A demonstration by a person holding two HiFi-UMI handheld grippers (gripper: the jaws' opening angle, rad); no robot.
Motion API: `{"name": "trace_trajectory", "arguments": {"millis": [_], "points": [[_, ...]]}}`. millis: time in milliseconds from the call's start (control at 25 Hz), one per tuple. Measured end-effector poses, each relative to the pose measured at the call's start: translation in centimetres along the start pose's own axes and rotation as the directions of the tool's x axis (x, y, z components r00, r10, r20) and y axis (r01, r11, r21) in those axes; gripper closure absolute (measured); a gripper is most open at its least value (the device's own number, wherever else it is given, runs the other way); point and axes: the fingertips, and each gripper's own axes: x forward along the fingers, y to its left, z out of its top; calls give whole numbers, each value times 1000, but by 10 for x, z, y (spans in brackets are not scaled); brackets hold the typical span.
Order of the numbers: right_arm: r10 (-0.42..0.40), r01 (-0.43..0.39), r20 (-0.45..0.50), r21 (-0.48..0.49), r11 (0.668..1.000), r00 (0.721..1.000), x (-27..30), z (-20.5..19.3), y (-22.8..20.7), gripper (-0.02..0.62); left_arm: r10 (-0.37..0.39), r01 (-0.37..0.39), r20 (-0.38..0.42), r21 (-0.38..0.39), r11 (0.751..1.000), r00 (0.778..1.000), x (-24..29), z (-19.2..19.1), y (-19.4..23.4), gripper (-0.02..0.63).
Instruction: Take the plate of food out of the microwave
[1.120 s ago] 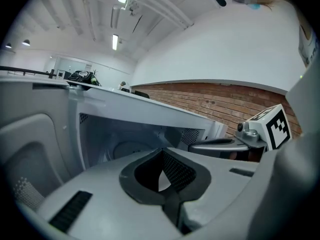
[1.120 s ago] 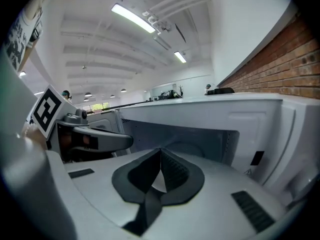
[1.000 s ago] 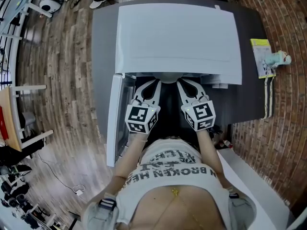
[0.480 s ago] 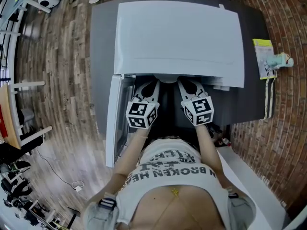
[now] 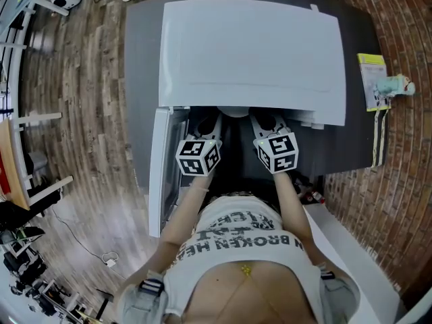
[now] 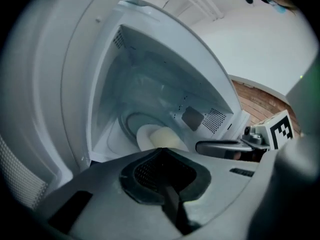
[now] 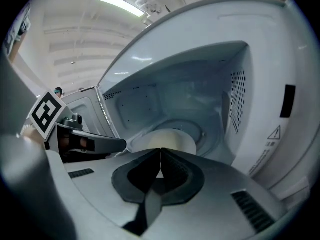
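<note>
The white microwave [image 5: 250,52] stands open in front of me. Inside, on the turntable, sits a white plate [image 6: 150,135] with a pale mound of food [image 6: 167,135]; the right gripper view also shows the plate [image 7: 167,138]. My left gripper [image 6: 161,149] is shut and empty just outside the opening, a little short of the plate. My right gripper [image 7: 160,150] is shut and empty beside it, also short of the plate. In the head view both marker cubes, left [image 5: 199,155] and right [image 5: 277,152], hang at the cavity mouth, with the fingertips hidden under the microwave's top edge.
The microwave door [image 5: 162,171] swings out to the left of my left gripper. The microwave rests on a grey table [image 5: 142,79]. A yellow-green packet [image 5: 368,79] and a small bottle [image 5: 393,84] lie at the table's right edge. Wooden floor spreads to the left.
Both grippers have sunk and slid towards the microwave's opening, so more of their fingers is hidden under its top edge. Both stay shut.
</note>
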Motion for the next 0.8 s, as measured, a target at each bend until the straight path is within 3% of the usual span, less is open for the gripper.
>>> {"name": "trace_trajectory", "arguments": {"millis": [120,240,360,800], "points": [[-5,5,-5,33,999,1000,3,-4,-4,586,-9,12,16,-183,983,1000,4,-6,10,598],[-6,7,-8,66,998,1000,3,-7,-7,586,-32,47,47,-356,933,998,7,-11,15,586],[-8,9,-14,77,997,1000,2,-10,-11,586,-32,62,72,-471,880,997,10,-18,18,538],[-13,15,-20,115,993,1000,-2,-16,-18,586,-65,133,135,-586,800,989,27,-21,25,495]]}}
